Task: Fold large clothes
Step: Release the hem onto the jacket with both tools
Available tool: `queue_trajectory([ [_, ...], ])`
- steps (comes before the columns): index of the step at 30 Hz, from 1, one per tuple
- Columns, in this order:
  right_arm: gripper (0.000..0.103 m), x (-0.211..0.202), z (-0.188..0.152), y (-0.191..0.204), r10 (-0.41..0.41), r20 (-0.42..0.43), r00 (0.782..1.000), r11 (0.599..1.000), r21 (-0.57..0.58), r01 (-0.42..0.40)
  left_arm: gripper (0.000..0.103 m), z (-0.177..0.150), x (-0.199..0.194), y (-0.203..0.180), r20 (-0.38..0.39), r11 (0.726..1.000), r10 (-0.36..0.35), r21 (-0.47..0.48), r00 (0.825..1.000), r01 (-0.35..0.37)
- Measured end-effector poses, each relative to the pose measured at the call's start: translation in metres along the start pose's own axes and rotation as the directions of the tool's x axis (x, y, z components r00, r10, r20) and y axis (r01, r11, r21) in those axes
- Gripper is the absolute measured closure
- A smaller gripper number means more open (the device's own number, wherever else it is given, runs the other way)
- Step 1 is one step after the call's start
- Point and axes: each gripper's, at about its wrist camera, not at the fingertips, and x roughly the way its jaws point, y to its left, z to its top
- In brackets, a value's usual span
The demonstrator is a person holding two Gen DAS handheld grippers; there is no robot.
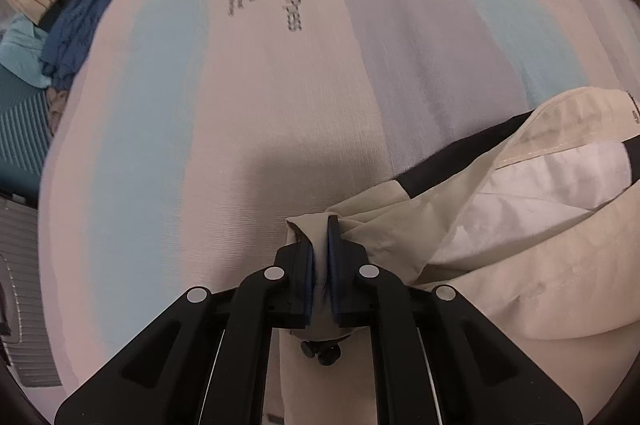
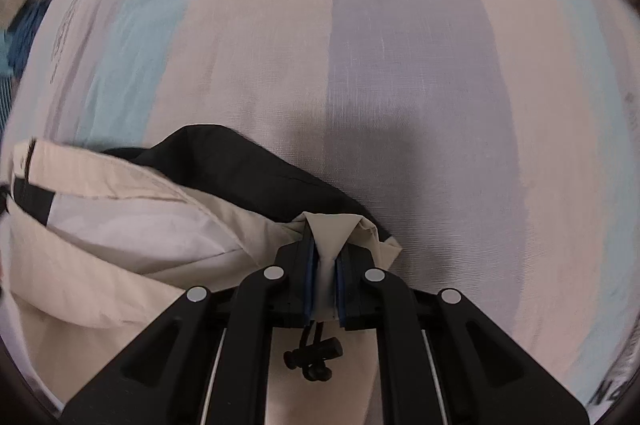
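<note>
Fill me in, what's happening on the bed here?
A person is folding a beige jacket with a handheld gripper in each hand. The left gripper and the right gripper are each shut on a bunched bit of its fabric, pointing steeply down over a striped mattress. Its white lining shows. More clothes are piled at the mattress edge.

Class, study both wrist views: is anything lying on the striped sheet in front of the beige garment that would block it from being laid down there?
Nothing visible does. The striped sheet ahead of the beige garment is bare in both views. Both tools, left tool and right tool, pinch the garment's edge. The clothes pile sits off to the side.
</note>
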Motion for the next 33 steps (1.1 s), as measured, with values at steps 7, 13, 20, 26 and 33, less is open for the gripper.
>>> queue_trajectory([
  [7, 0.093, -0.034, -0.007, -0.017, 0.036, 0.093, 0.995, 0.997, 0.071, -0.043, 0.095, -0.003, -0.036, 0.012, 0.046, 1.0, 0.006, -0.026, 0.999, -0.005],
  [13, 0.068, -0.048, 0.0, -0.031, 0.153, 0.123, 0.981, 0.977, 0.132, -0.169, 0.085, 0.003, -0.054, 0.025, 0.071, 0.994, -0.074, -0.075, 0.995, 0.079],
  [20, 0.053, -0.044, 0.024, -0.03, 0.216, 0.119, 0.969, 0.947, 0.215, -0.237, 0.043, 0.011, -0.056, 0.023, 0.067, 0.976, -0.141, -0.156, 0.988, 0.15],
  [26, 0.033, -0.047, 0.024, -0.034, 0.293, 0.122, 0.948, 0.919, 0.238, -0.314, 0.006, 0.015, -0.076, 0.029, 0.144, 0.976, -0.06, -0.199, 0.988, 0.088],
  [33, 0.021, -0.073, 0.035, -0.064, 0.299, 0.246, 0.922, 0.864, 0.34, -0.371, 0.006, 0.01, -0.088, 0.032, 0.146, 0.982, 0.005, -0.187, 0.989, 0.022],
])
